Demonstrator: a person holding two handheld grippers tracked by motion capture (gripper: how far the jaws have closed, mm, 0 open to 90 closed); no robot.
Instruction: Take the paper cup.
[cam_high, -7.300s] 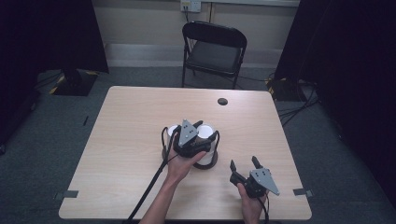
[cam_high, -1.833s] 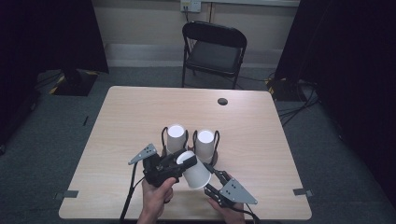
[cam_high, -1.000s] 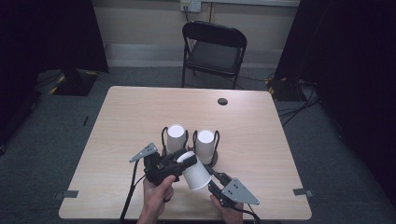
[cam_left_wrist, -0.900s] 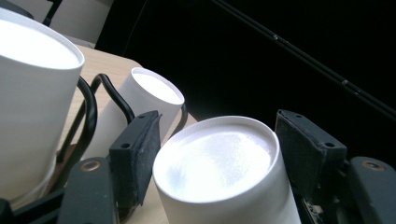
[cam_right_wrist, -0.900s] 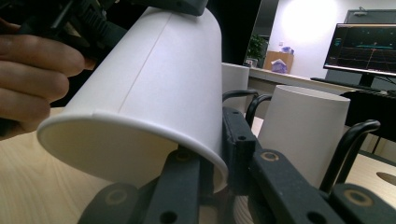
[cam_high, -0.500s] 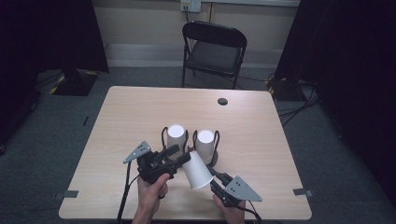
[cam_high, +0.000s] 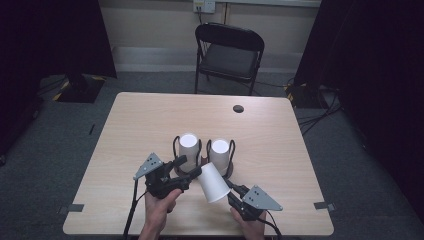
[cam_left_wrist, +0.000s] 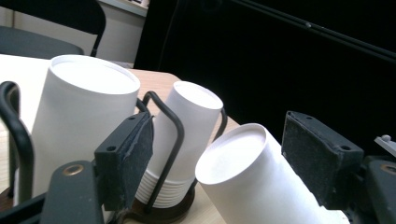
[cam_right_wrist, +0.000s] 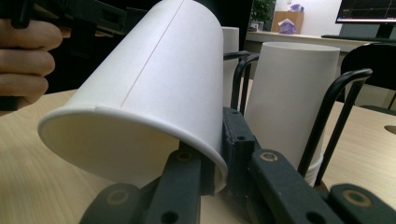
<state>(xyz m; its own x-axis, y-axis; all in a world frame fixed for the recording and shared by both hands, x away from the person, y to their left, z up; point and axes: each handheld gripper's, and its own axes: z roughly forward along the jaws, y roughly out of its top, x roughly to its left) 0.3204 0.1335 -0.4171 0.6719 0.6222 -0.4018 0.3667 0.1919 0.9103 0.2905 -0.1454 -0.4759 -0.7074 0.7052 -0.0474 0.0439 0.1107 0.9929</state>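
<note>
Tight spot up front: we've got the two cup stacks (cam_high: 189, 147) (cam_high: 220, 152) in their wire holder (cam_high: 202, 167) right behind the tilted paper cup (cam_high: 212, 182), so no way straight ahead. Far half of the worktop (cam_high: 150, 115) is wide open, just a small dark disc (cam_high: 238, 108) near the back edge. Left and right sides are free too.
</note>
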